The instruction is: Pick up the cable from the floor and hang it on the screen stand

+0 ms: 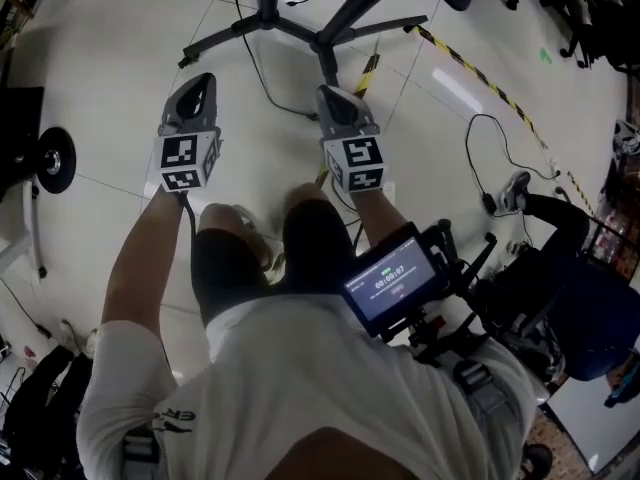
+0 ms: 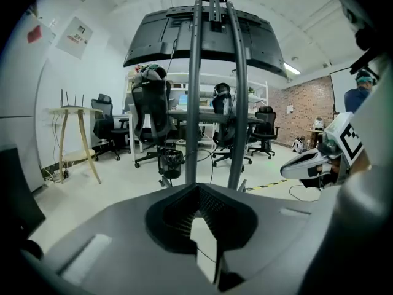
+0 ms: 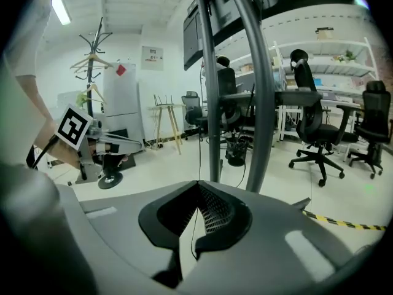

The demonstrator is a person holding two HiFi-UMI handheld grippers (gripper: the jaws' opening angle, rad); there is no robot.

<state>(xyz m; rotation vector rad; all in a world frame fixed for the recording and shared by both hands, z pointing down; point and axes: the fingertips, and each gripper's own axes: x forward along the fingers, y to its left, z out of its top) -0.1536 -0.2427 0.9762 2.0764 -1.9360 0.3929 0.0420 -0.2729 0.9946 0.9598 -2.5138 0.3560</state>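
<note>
Nearest the head camera is the person's white shirt (image 1: 290, 368), with a small lit display (image 1: 393, 283) mounted at the chest. Below it, each hand holds a gripper out over the pale floor (image 1: 110, 108), both pointing toward the screen stand (image 1: 325, 42). The left gripper (image 1: 199, 83) has its jaws pressed together at the tips, with nothing between them. The right gripper (image 1: 335, 96) is likewise closed at the tips and holds nothing. The cable (image 1: 283, 108), thin and black, runs down past the stand's base legs and across the floor to a spot just beside the right gripper's tip; it is not held by either gripper. In the right gripper view the same thin line shows beside the stand's upright post and again through the gap under the jaws. A second black cable (image 1: 505, 140) loops on the floor well to the right, near a strip of yellow-and-black tape (image 1: 480, 73). Office chairs (image 2: 150, 118) stand behind the stand.
</note>
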